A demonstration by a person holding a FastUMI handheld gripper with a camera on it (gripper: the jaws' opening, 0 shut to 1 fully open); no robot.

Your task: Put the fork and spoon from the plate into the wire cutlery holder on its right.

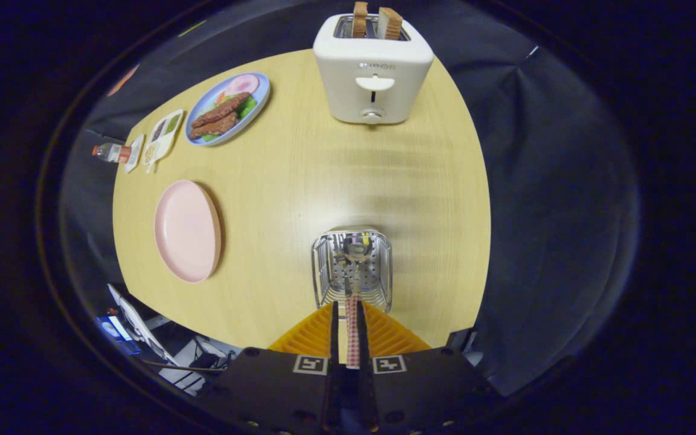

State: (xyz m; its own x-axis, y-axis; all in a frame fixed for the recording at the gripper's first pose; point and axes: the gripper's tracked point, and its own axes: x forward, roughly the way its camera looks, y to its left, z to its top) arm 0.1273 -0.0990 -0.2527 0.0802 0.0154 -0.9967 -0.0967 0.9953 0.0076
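My gripper [348,320] is shut on a spoon [353,284] with a red-and-white checked handle, held between both fingers. The spoon's bowl hangs down inside the wire cutlery holder [324,272], which stands just ahead of the fingers on the wooden table [336,175]. Another utensil's handle seems to stand inside the holder beside the spoon bowl, but I cannot tell what it is. To the holder's left lies the pink plate [186,231], bare.
A white toaster [372,72] with two bread slices stands at the table's far side. A blue plate of food [227,109], a small divided dish [162,136] and a bottle [112,152] sit at the far left. Dark cloth walls surround the table.
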